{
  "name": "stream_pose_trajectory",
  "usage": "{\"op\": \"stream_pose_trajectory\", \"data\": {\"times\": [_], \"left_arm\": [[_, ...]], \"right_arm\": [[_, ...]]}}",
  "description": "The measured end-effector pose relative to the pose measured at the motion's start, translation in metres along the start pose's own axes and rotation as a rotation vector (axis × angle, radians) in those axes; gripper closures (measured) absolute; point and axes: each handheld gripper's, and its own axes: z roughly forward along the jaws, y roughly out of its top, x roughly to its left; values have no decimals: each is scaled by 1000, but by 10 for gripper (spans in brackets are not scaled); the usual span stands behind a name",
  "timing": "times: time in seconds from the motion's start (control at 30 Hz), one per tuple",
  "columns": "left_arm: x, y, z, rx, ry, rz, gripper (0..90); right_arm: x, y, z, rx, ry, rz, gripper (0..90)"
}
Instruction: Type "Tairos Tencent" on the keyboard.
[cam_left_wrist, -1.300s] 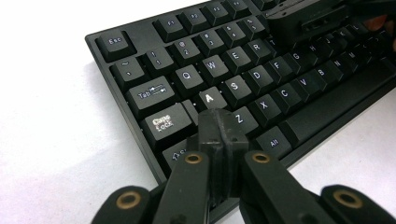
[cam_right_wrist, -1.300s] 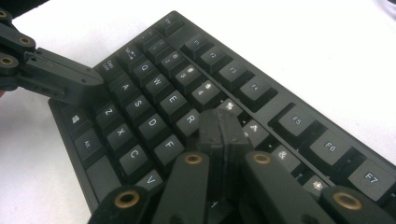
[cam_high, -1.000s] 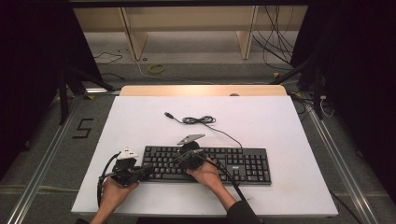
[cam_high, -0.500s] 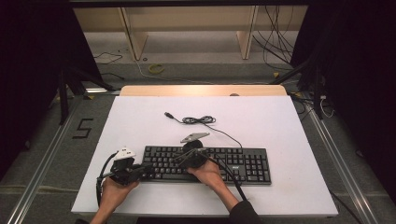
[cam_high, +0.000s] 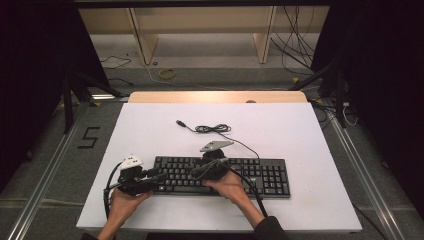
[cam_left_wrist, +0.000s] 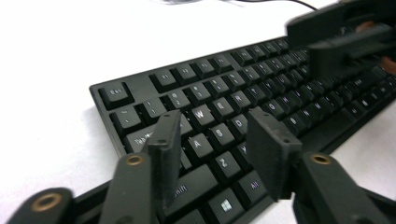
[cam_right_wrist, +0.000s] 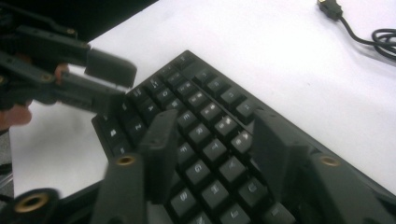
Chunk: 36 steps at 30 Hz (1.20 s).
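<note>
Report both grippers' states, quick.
Left gripper: open, jaws just been opening, nothing gripped, over the keyboard.
Right gripper: open, jaws just been opening, nothing gripped, above the keys.

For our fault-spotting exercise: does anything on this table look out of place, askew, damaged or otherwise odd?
Nothing looks damaged or spilled. The black keyboard lies flat and nearly square to the white table. Its cable is unplugged, lying loosely coiled behind it with the USB plug free. Both the left gripper and right gripper hover open over the keys.
</note>
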Motion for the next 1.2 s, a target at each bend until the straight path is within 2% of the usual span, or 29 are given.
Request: {"op": "stream_pose_trajectory", "data": {"times": [0.17,0.33,0.4,0.6,0.77,0.97,1.2], "left_arm": [[3,2,2,-21,-5,-24,466],[3,3,5,-13,-1,-19,460],[2,3,6,-7,-5,-10,513],[-3,3,12,34,-2,45,757],[-6,2,16,62,1,66,867],[-7,2,20,103,10,72,893],[-4,3,23,125,14,56,895]], "right_arm": [[-4,-7,-10,-22,-5,5,442],[-6,-9,-17,-24,-19,2,402],[-6,-9,-20,-31,-19,0,391],[-6,-9,-23,-36,-25,2,376],[-6,-9,-23,-36,-23,-1,369],[-5,-10,-24,-36,-24,-1,353],[-8,-11,-27,-37,-30,2,353]]}}
